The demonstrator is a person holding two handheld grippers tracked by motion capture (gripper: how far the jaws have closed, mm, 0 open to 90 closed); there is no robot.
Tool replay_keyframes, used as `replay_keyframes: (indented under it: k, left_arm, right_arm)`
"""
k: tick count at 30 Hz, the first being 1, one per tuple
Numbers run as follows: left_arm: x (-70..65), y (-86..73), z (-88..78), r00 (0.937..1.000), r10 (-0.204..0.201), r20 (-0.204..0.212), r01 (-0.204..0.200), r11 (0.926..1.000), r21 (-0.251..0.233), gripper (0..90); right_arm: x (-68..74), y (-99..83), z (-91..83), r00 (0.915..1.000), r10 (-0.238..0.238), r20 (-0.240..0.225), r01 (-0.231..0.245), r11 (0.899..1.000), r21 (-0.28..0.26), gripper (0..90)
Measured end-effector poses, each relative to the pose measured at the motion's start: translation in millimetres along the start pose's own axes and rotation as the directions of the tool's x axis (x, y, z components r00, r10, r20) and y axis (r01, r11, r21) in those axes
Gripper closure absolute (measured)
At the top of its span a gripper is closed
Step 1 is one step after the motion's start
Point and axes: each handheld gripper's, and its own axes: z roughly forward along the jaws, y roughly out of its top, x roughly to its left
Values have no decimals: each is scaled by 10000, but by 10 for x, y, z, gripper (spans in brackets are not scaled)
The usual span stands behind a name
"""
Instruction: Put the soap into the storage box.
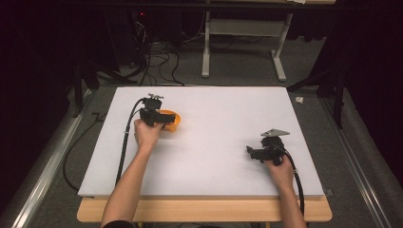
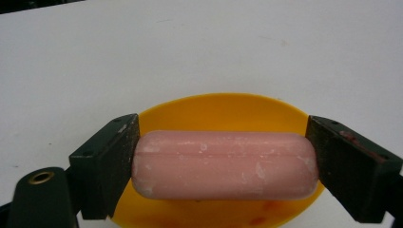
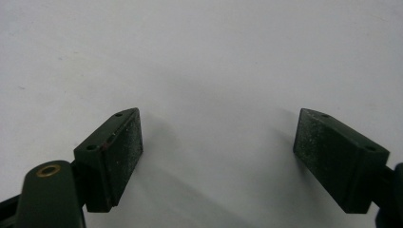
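**Pink sausage clamped lengthwise over orange bowl**

Black jaws in the left gripper view press against the two rounded ends of a pink sausage (image 2: 224,165), holding it end to end between their pads. Its skin is smooth and pale pink, with faint lengthwise creases and scattered whitish scuffs, heaviest toward the right end. Behind and beneath it sits a shallow orange bowl (image 2: 223,111), glossy, with a few reddish smears at 6 o'clock on its inner wall; whether the sausage touches the bowl cannot be told.

From the high view, the left gripper (image 1: 164,119) sits at about 10 o'clock on the white table (image 1: 223,118), over the orange bowl (image 1: 175,122), with the person's left hand (image 1: 146,134) wrapped around it.

At 4 o'clock on the table, the right gripper (image 1: 251,153) is held by the right hand (image 1: 280,168), well apart from the bowl. In the right gripper view its jaws stand wide apart over bare white surface, with nothing between them.
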Motion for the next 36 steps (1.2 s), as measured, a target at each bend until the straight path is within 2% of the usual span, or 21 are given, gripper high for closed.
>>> replay_keyframes:
  k: [4, 6, 10, 18, 36]
  left_arm:
    - [-9, 0, -11, 9999, 87, -53, -88, 9999, -86, 137]
    - [-5, 19, -65, 10000, 9, 78, -6, 9990, -449, 127]
    - [2, 41, -155, 9996, -86, 256, 106, 9968, -786, 123]
    - [22, 44, -269, 9996, -34, 292, 62, 9954, -951, 124]
    - [-42, -2, -636, 9965, 650, 523, -567, 9874, -1475, 144]
  right_arm:
    - [0, 1, -2, 10000, 3, -6, -3, 10000, 20, 172]
    - [0, 1, -2, 10000, 2, -5, -2, 10000, 19, 171]
    - [0, 1, -2, 10000, 4, -5, -4, 10000, 20, 172]
    - [0, 1, -1, 10000, 1, -3, -1, 10000, 18, 171]
    - [0, 1, -1, 10000, 1, 0, -1, 10000, 20, 171]
